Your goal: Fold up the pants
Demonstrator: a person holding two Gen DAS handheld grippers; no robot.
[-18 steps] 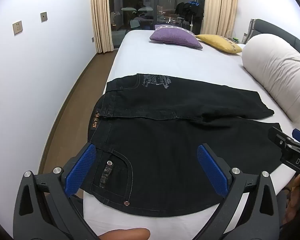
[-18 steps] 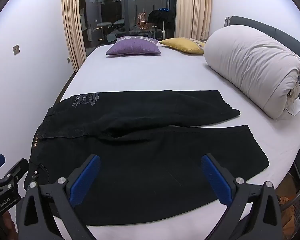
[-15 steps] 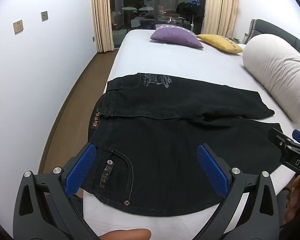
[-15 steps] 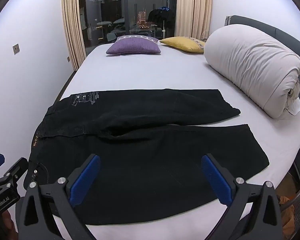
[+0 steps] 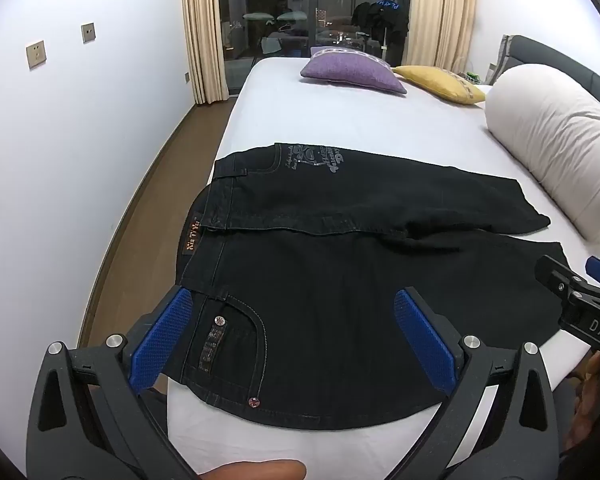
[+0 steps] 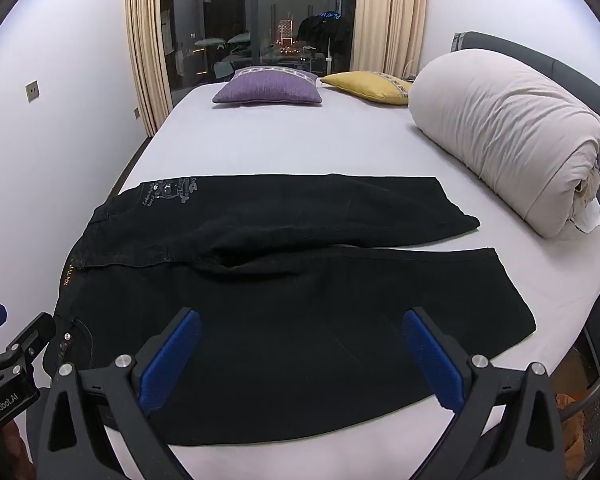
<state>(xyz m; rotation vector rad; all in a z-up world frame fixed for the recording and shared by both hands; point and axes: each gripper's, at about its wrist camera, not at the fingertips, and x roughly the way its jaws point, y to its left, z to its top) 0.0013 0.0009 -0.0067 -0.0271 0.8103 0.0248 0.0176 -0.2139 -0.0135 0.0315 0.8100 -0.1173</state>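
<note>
Clearly the black pants [image 5: 340, 272], spread flat on the bed [image 5: 340, 120], look limp yet heavy, best pinched at waistband and hem, while the left claw [image 5: 296, 340] and right claw [image 6: 300, 356] hover spread, empty.

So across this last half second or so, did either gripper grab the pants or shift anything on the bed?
No visible change. The left gripper and right gripper are open above the near leg of the black denim pants, gripping nothing. The pants lie spread flat on the white bed as before, and the purple cushion, yellow cushion and rolled cream duvet are unmoved.
</note>
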